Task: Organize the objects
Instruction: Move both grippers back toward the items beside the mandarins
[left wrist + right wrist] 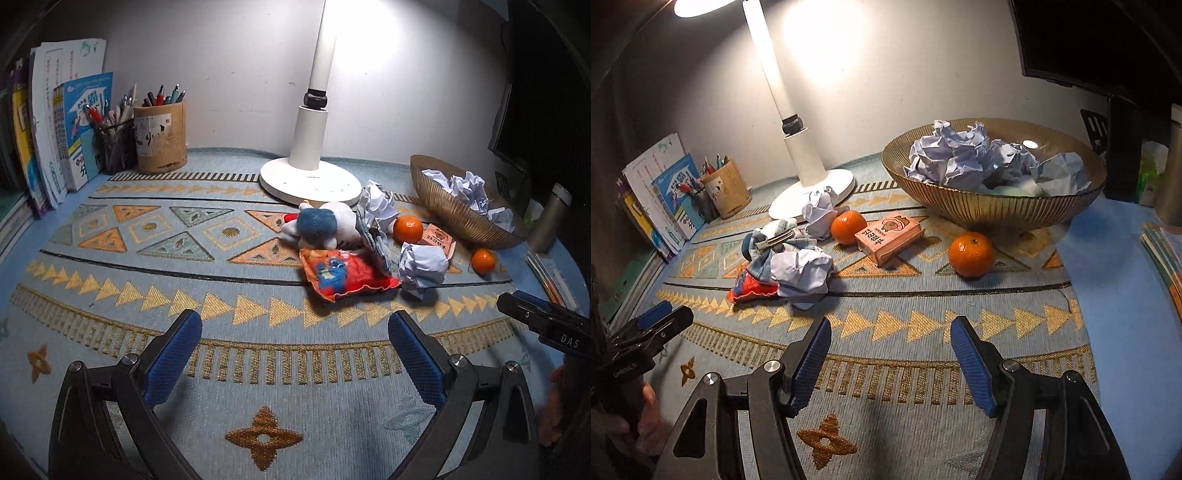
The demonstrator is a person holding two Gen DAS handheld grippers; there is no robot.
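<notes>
Several crumpled papers already sit in the gold bowl [993,201], so the sorting seems partly done. Two paper balls [803,275], two oranges [971,254], a pink carton [890,236], a snack packet [347,275] and a plush toy [321,225] still clutter the counter [923,406]. Left claw [295,347] and right claw [890,354] both hang spread and empty, short of the pile.
</notes>
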